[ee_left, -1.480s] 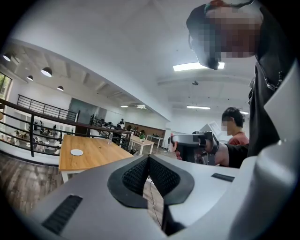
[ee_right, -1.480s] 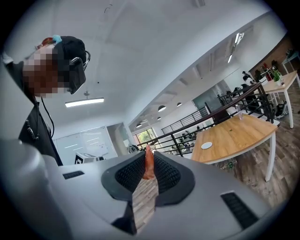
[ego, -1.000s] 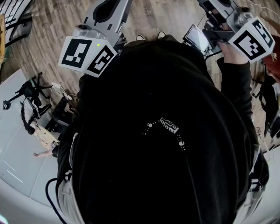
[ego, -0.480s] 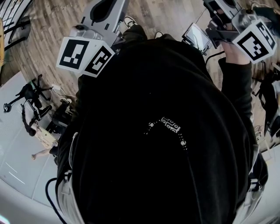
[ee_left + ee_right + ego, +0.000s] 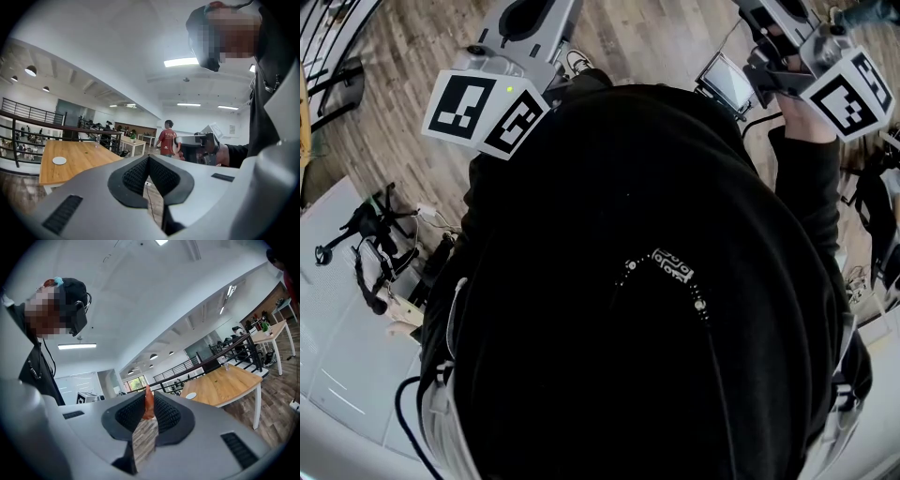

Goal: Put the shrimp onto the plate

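An open-plan office: wooden tables [image 5: 75, 161], a black railing [image 5: 33, 114], strip ceiling lights [image 5: 181, 62], plank floor [image 5: 647, 37], a person [image 5: 166, 138] standing beyond.

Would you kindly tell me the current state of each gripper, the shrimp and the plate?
left gripper: shut, nothing between its jaws.
right gripper: shut on the shrimp.
shrimp: pinched between the right gripper's jaws, not yet on the plate.
plate: lying flat on the wooden table, apparently bare.
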### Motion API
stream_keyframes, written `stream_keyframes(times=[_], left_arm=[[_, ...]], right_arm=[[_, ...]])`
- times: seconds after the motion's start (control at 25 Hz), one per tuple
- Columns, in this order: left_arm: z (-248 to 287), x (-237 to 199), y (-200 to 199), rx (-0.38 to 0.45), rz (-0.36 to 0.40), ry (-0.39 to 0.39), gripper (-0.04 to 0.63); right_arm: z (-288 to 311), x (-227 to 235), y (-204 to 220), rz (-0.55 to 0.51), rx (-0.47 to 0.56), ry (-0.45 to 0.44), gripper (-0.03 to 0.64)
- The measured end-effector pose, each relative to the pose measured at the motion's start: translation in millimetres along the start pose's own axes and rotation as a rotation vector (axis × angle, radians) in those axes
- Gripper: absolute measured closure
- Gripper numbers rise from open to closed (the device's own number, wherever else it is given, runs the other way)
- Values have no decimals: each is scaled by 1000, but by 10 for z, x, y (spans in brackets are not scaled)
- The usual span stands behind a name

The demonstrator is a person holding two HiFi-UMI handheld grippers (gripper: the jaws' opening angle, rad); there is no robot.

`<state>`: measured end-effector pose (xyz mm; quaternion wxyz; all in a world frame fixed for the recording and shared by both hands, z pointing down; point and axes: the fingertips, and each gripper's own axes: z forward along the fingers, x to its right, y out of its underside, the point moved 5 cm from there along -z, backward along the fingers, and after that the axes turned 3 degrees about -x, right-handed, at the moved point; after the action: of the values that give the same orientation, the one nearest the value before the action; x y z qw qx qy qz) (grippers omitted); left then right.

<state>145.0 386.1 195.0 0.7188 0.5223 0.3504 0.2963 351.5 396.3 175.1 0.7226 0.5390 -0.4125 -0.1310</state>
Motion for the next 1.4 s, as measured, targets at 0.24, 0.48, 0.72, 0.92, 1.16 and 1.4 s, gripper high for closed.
stream_keyframes(times=[0.24,0.48,0.72,0.92,1.16,1.4], left_arm=[[98,-357,-151,16,17,45,589],[99,-842,-283,32,26,56,589],[2,-1196,-351,41,16,74,589],[-101,-1664,-349,27,0,31,589],[-297,-2132,-316,31,-3,22,589],[-494,-2515,-340,58,-36,-16,589]], right_arm=[[341,28,-178,-33,-14,26,551],[819,87,-370,-69,-20,51,551],[1222,-9,-492,-94,-42,68,551],[1701,-50,-518,-111,-62,64,551],[2369,-149,-504,-136,-93,19,551],[2906,-305,-471,-138,-135,-31,551]])
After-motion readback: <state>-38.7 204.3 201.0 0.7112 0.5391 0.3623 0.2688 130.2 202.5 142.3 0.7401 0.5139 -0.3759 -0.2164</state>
